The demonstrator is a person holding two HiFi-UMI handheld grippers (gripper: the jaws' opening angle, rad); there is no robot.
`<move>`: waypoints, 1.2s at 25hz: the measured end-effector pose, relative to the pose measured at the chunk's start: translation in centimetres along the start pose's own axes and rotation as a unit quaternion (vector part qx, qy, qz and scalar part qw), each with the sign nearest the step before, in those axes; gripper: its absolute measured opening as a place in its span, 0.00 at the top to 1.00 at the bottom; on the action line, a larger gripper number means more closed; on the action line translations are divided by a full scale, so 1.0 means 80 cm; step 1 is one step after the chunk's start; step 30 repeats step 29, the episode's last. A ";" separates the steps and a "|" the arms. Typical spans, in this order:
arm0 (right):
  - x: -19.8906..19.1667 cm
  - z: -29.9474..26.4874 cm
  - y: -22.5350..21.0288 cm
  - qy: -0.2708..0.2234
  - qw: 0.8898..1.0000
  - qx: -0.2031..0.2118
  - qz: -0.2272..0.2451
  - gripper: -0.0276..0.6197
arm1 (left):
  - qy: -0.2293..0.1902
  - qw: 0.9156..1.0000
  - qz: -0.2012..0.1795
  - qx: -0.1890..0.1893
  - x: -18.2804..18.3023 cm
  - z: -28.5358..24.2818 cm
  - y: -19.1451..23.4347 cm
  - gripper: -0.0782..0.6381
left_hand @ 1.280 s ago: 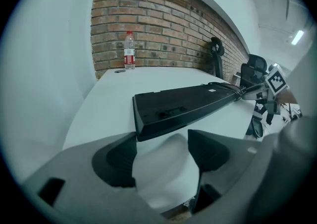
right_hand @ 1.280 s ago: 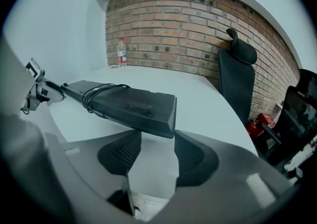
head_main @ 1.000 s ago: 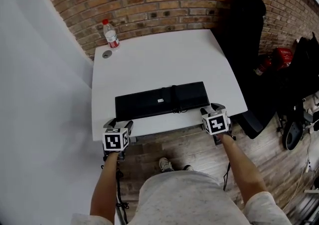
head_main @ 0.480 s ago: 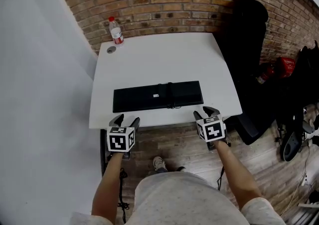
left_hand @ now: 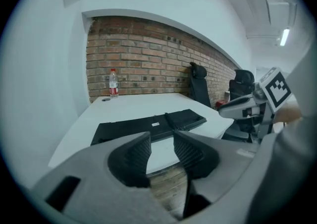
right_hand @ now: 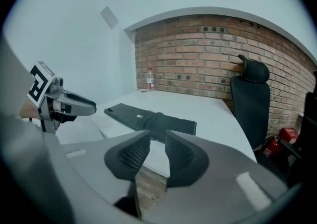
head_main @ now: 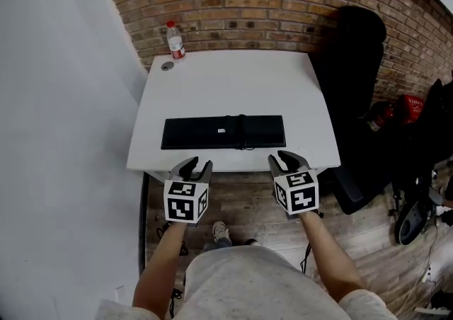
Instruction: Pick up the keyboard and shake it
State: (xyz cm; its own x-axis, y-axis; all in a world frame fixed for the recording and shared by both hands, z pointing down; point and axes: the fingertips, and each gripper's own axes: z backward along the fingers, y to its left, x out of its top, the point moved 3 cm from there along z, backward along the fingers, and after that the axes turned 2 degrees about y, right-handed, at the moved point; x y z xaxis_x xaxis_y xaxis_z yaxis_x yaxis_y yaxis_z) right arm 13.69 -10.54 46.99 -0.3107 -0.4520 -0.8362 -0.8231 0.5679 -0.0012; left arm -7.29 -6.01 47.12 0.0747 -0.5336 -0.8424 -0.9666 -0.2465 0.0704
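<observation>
The black keyboard [head_main: 223, 132] lies flat near the front edge of the white table [head_main: 233, 81], a small white label on its upper face. My left gripper [head_main: 192, 166] hangs in front of the table edge, short of the keyboard's left end. My right gripper [head_main: 287, 160] hangs likewise off the right end. Neither touches the keyboard. Both pairs of jaws are closing, a narrow gap still between them and nothing in it. The left gripper view shows the keyboard [left_hand: 148, 126] beyond the left gripper [left_hand: 161, 141]. In the right gripper view the keyboard [right_hand: 148, 120] lies beyond the right gripper [right_hand: 157, 141].
A water bottle [head_main: 175, 41] and a round grommet [head_main: 167, 66] sit at the table's far left corner, against the brick wall. A black office chair [head_main: 354, 35] stands to the right, with a red object [head_main: 400, 108] and dark bags on the wooden floor beside it.
Both grippers have drawn back from the table's front edge toward me and their jaws have narrowed. The keyboard has stayed in place on the table.
</observation>
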 end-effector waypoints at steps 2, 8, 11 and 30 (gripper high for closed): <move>0.010 0.013 0.007 -0.019 1.000 0.010 -0.004 0.83 | -0.019 1.000 0.002 -0.006 0.012 0.010 -0.018 0.73; 0.026 0.043 0.018 -0.048 0.998 0.034 0.004 0.95 | -0.052 0.999 -0.002 -0.001 0.035 0.026 -0.054 0.88; 0.028 0.050 0.018 -0.053 0.998 0.040 0.006 0.95 | -0.053 0.999 0.002 0.000 0.036 0.028 -0.062 0.90; 0.025 0.039 0.029 -0.051 0.997 0.062 0.001 0.95 | -0.036 0.999 0.010 0.007 0.024 0.028 -0.058 0.90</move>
